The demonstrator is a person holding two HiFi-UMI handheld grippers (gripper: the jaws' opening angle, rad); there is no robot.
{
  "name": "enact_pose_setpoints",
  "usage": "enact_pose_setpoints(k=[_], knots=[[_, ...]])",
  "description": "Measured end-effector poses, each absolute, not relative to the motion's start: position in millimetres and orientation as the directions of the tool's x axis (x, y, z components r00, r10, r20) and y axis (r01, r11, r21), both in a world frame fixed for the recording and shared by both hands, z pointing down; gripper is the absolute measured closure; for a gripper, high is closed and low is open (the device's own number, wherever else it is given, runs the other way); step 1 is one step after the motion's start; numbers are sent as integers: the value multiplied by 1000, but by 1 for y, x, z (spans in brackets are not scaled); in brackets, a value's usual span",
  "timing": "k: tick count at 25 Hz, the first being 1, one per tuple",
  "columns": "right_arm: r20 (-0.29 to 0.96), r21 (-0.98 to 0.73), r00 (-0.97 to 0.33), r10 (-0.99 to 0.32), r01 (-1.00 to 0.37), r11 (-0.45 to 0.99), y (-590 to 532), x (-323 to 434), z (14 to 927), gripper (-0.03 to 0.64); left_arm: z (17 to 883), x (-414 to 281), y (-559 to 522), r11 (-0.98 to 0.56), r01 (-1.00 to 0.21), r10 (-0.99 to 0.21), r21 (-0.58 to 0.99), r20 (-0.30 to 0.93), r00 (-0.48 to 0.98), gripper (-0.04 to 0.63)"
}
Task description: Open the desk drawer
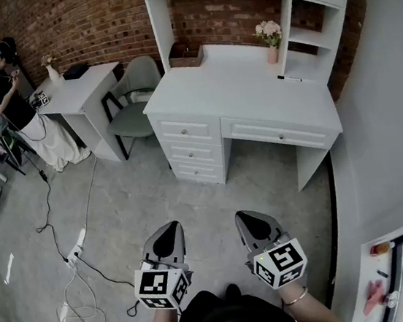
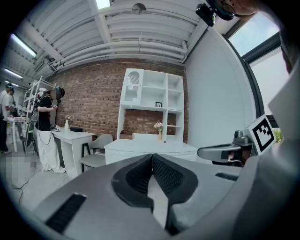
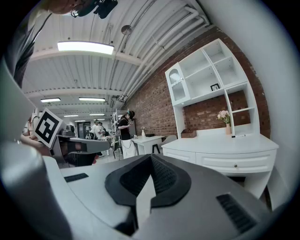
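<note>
A white desk point(image 1: 240, 89) with a shelf hutch stands against the brick wall, some way ahead of me. All its drawers are closed: a wide drawer point(image 1: 279, 135) with a small knob under the top, and a stack of three drawers point(image 1: 189, 151) at its left. My left gripper point(image 1: 170, 228) and right gripper point(image 1: 251, 216) are held side by side low in the head view, well short of the desk, both shut and empty. The desk point(image 2: 150, 146) shows beyond the left gripper point(image 2: 152, 157). The wide drawer point(image 3: 234, 163) lies right of the right gripper point(image 3: 151, 158).
A grey-green chair point(image 1: 134, 99) and a second white table point(image 1: 78, 88) stand left of the desk, with a person point(image 1: 3, 79) beside them. Cables and a power strip point(image 1: 70, 255) lie on the floor at left. A vase of flowers point(image 1: 270, 37), a basket point(image 1: 186, 54) and a pen point(image 1: 288, 77) sit on the desk. A white wall point(image 1: 392, 95) is at right.
</note>
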State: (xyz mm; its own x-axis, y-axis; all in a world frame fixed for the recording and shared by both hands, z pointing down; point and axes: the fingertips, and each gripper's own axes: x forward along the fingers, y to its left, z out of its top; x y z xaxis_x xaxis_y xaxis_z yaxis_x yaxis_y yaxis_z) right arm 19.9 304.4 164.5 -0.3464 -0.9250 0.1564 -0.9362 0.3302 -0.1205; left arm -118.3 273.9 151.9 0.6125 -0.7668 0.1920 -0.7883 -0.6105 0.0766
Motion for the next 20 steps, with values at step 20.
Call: enact_pose_setpoints(k=[20], knots=[[116, -173, -390, -914, -914, 368, 293, 30, 165, 612, 163, -111, 254, -587, -806, -781, 68, 212, 587, 584]])
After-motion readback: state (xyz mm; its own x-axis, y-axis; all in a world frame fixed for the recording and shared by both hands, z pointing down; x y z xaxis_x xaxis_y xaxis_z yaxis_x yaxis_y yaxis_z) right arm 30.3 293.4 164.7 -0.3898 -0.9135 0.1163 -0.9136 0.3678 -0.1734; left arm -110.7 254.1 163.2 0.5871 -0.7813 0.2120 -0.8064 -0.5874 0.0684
